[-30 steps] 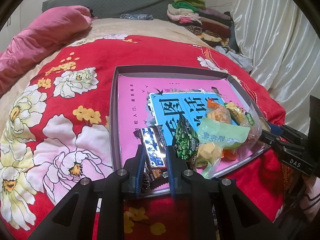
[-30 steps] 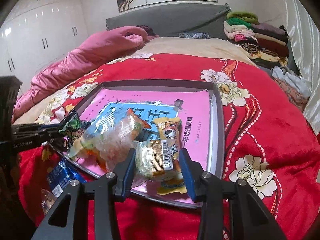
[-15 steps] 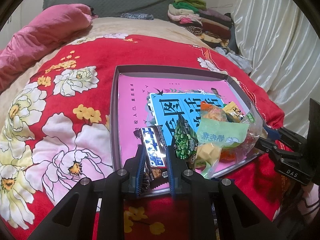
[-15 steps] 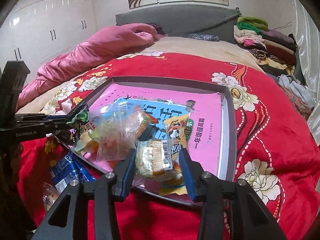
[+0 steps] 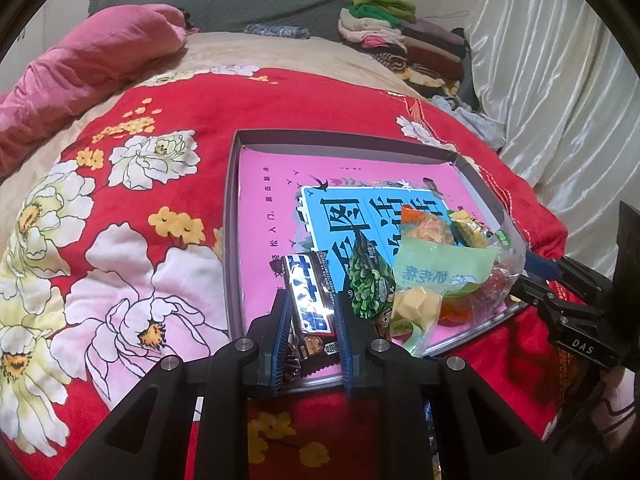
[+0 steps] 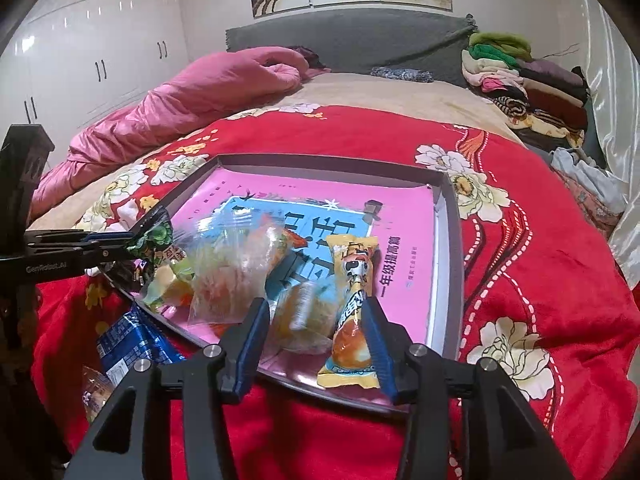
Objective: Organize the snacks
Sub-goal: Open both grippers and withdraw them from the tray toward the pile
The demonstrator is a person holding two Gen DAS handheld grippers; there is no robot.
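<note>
Gripping a dark chocolate bar [image 5: 310, 300] by its near end, the left gripper [image 5: 310, 322] has its blue pads pressed on the wrapper, which lies over the near rim of the grey tray [image 5: 232, 216]. Just right of that claw sit a green pea packet [image 5: 370, 276] and a pale green pouch [image 5: 440, 268].

The right gripper [image 6: 316, 328] has just been easing apart; between its fingers lies a blurred yellowish packet [image 6: 304, 312], and whether the pads still press on it cannot be told. A yellow-orange stick snack [image 6: 354, 296] lies against its right finger, a clear bag of sweets [image 6: 236, 276] just left.

The step in hand looks like setting snacks into the tray. Next, each claw would need to let go cleanly and draw back without dragging wrappers over the rim.

Beyond the claws, the tray's bottom is a pink printed sheet [image 6: 404, 240]. A blue packet [image 6: 132, 340] lies outside on the red blanket [image 6: 540, 260], partly cut off; the packets' printing is too small to read.
</note>
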